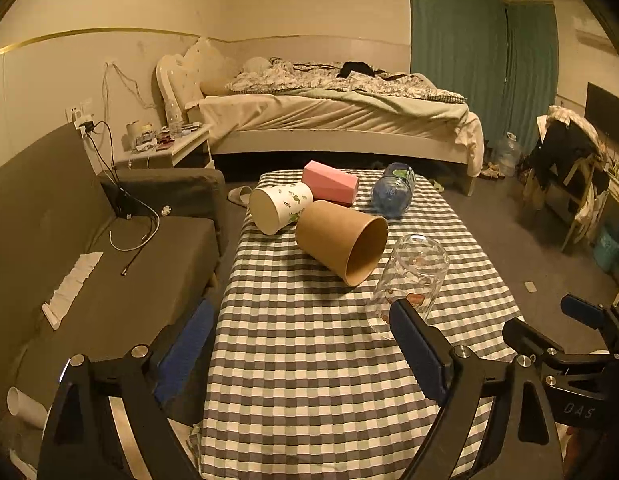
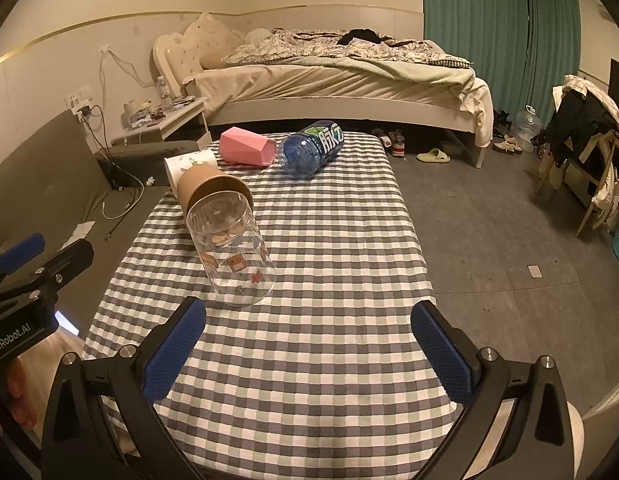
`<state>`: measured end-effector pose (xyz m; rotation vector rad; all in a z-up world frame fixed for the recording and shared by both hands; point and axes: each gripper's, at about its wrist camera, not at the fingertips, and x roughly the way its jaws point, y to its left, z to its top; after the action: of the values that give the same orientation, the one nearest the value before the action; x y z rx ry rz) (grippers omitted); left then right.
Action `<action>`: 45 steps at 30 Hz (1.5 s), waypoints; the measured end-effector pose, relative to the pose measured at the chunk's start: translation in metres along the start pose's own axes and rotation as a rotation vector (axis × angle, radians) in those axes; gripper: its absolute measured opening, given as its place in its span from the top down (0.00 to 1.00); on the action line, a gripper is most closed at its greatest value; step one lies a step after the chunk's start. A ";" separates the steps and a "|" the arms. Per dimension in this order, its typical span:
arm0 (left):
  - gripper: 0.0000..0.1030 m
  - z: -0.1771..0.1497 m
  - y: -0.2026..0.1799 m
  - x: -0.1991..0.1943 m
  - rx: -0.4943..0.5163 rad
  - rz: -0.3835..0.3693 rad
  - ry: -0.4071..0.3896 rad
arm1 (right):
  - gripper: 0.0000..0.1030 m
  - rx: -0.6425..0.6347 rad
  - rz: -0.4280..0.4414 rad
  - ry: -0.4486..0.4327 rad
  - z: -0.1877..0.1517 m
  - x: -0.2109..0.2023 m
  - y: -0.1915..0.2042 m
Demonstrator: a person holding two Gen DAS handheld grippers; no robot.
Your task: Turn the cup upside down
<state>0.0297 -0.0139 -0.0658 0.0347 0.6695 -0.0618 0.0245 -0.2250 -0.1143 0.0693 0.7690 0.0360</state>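
A clear glass cup (image 2: 233, 248) with small printed pictures lies on its side on the checked table (image 2: 329, 240); it also shows in the left wrist view (image 1: 409, 280). A brown paper cup (image 1: 341, 240) lies on its side behind it, and shows in the right wrist view too (image 2: 205, 186). My left gripper (image 1: 297, 344) is open and empty, its right finger just in front of the glass cup. My right gripper (image 2: 309, 344) is open and empty, its left finger close to the glass cup's mouth.
A white patterned paper cup (image 1: 279, 206), a pink faceted cup (image 1: 329, 187) and a blue plastic bottle (image 1: 393, 194) lie on their sides at the table's far end. A grey sofa (image 1: 109, 248) stands to the left. A bed (image 1: 329, 112) is behind; open floor lies to the right.
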 end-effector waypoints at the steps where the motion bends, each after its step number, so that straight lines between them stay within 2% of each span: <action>1: 0.10 0.000 0.000 0.000 0.000 0.001 0.001 | 0.00 0.001 0.000 0.000 0.000 0.000 0.000; 45: 0.10 0.000 0.002 0.000 -0.003 0.001 0.003 | 0.00 0.001 -0.013 0.008 -0.003 0.004 -0.004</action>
<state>0.0298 -0.0123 -0.0654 0.0323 0.6729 -0.0601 0.0253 -0.2283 -0.1194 0.0648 0.7779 0.0231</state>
